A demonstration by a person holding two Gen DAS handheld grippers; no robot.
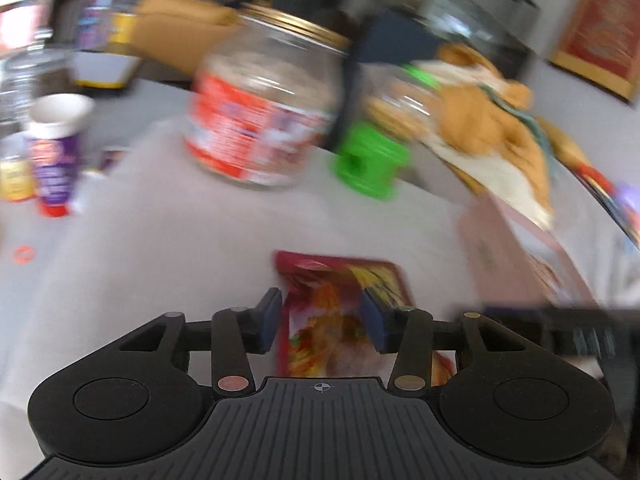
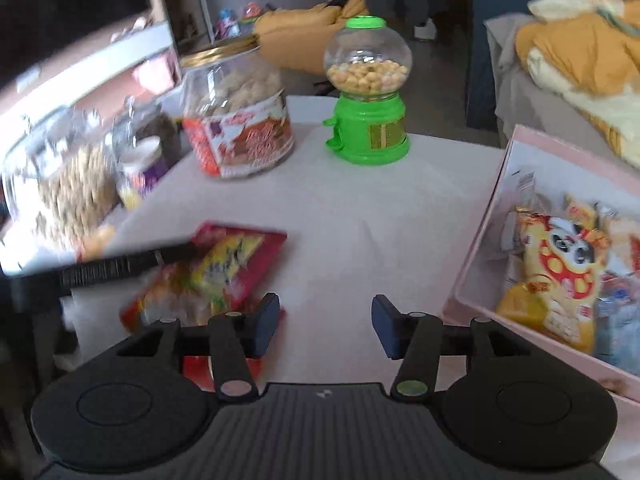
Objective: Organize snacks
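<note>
A red snack packet (image 1: pixel 316 280) lies on the white table (image 1: pixel 160 260). My left gripper (image 1: pixel 322 320) is set over the packet's near half, and both blue pads press against its crumpled middle. In the right wrist view the same packet (image 2: pixel 228 260) sits left of centre with the left tool's black body across it. My right gripper (image 2: pixel 325 320) hovers open over bare table, nothing between its fingers. To its right stands a pink box (image 2: pixel 492 208) that holds several snack bags, among them a yellow panda bag (image 2: pixel 560 264).
At the back of the table stand a big clear jar with a red label (image 2: pixel 240 120) and a green sweet dispenser (image 2: pixel 368 120). A purple cup (image 2: pixel 144 164) and a jar of nuts (image 2: pixel 68 192) crowd the left edge. Orange bedding (image 2: pixel 580 48) lies beyond the box.
</note>
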